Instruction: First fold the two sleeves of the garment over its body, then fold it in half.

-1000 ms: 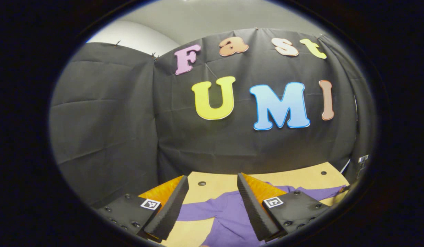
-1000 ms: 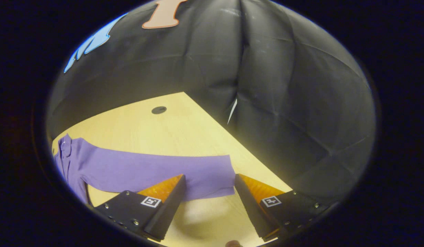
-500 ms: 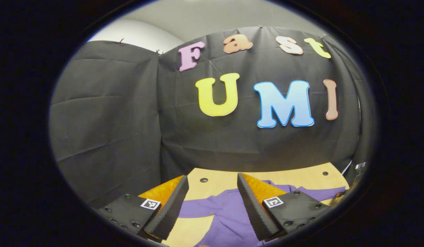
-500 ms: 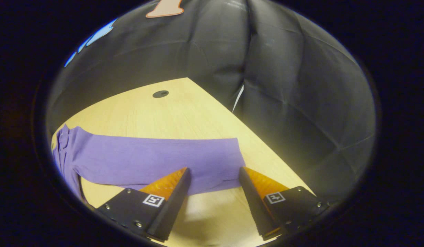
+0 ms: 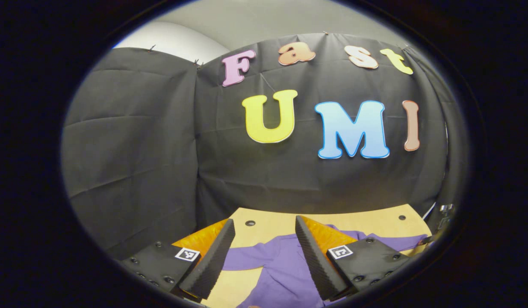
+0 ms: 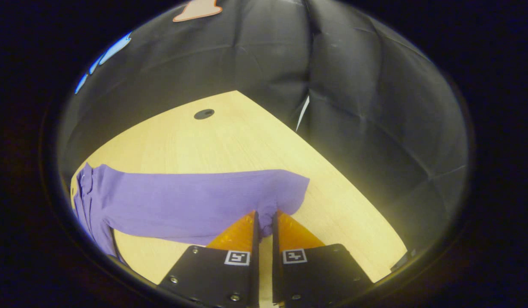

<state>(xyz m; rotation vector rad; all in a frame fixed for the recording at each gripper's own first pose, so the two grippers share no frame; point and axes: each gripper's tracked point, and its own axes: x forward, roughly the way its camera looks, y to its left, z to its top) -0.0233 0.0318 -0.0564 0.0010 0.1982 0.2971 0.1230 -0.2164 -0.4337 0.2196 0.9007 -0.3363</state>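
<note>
Purple long-sleeved garment of soft knit cloth lies flat on the pale wooden desk, and from the right gripper view one sleeve stretches across the desk toward the booth's black cloth wall, with the collar and button placket bunched at the far left edge of that view. The right tool has its two fingers drawn nearly together on the lower edge of that sleeve near the cuff, and the cloth puckers up a little between the tips, so it looks to be pinching the sleeve. A small dark round hole sits in the desk well beyond the sleeve. In the left gripper view the same garment spreads out beneath and beyond the left tool, whose fingers are spread wide apart and hold nothing; the other sleeve runs off to the left between them, lying flat on the desk. Two dark holes mark the far part of the desk in that view, close to the black cloth wall.
</note>
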